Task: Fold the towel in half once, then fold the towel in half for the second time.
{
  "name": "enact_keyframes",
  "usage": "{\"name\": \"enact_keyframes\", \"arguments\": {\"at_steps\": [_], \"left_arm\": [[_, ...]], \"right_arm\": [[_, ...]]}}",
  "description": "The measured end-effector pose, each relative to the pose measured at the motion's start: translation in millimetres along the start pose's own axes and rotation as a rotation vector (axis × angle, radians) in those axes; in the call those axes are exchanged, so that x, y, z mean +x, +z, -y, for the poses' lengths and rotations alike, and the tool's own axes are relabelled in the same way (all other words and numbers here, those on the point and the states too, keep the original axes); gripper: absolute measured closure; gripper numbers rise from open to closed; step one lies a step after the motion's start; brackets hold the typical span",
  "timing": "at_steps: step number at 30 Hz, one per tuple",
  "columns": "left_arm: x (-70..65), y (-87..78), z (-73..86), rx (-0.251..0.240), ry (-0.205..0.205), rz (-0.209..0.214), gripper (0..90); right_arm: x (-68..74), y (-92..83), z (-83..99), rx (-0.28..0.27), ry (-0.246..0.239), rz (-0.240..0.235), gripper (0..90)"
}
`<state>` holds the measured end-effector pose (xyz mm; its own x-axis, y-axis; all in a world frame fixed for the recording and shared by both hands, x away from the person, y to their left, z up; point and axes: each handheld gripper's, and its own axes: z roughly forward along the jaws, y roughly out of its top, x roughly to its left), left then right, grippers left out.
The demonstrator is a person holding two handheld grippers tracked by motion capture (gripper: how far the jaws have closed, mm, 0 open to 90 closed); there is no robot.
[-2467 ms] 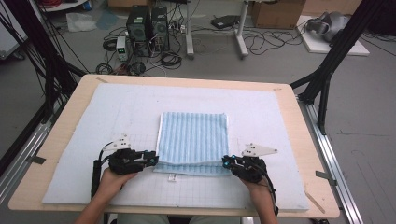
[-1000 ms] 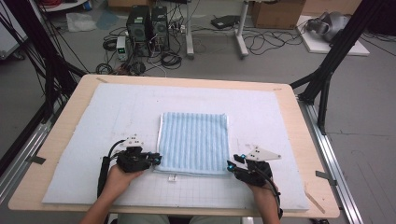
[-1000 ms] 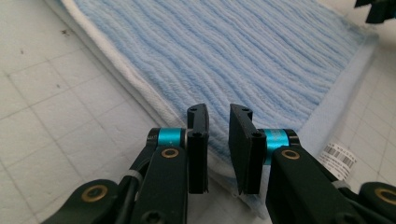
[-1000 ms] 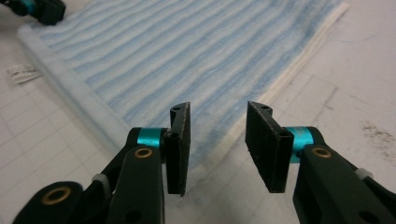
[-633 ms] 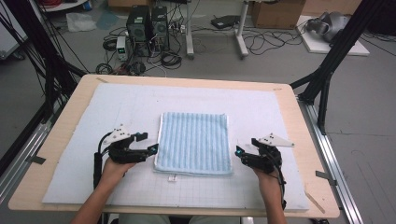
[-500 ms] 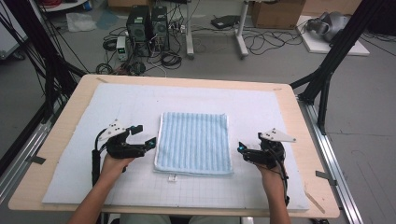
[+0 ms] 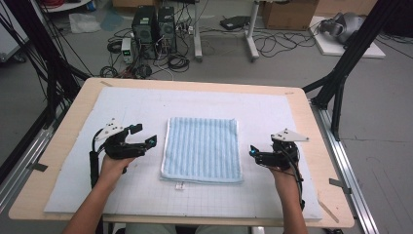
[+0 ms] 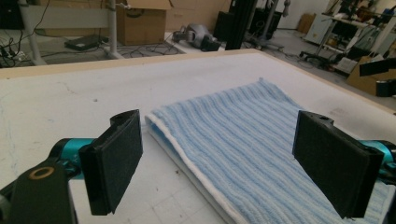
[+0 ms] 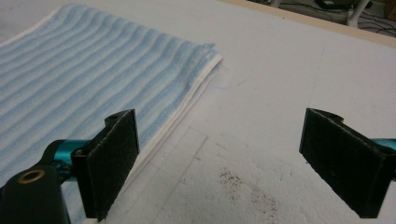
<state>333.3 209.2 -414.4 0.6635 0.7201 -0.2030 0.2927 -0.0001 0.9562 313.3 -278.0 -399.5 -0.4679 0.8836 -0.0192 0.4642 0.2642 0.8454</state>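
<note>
I see a folded blue striped towel (image 7: 202, 149) lying flat at the middle of the white mat (image 7: 272, 112) that covers the wooden table (image 7: 319, 141). Nothing here works as a container; the towel just rests on the mat, with nothing on top of it. A small white tag (image 7: 178, 185) sticks out at its 6 o'clock edge.

My left gripper (image 7: 144, 137) sits at 9 o'clock of the towel, just beside its edge and not touching it. Its jaws have just been opening and now stand wide apart with nothing between the pads. In the left gripper view the towel (image 8: 261, 140) lies beyond the gap, and its white-hemmed folded edge runs from 11 o'clock towards 6 o'clock.

My right gripper (image 7: 253, 153) is at 3 o'clock of the towel, near its lower corner and apart from it. Its jaws have also just been opening and are spread wide, holding nothing. In the right gripper view the towel (image 9: 93, 74) fills the 10 o'clock part, bare mat (image 9: 280, 79) shows between the pads, and a patch of brown specks (image 9: 233, 179) sits on the mat at 6 o'clock.
</note>
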Motion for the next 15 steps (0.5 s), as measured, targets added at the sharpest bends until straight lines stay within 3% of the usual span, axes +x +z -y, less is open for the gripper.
{"name": "enact_keyframes", "arguments": {"at_steps": [15], "left_arm": [[4.5,0.2,-8.6,0.024,-0.022,-0.001,16.3]], "right_arm": [[4.0,3.0,-2.5,-0.01,0.013,-0.017,11.2]]}}
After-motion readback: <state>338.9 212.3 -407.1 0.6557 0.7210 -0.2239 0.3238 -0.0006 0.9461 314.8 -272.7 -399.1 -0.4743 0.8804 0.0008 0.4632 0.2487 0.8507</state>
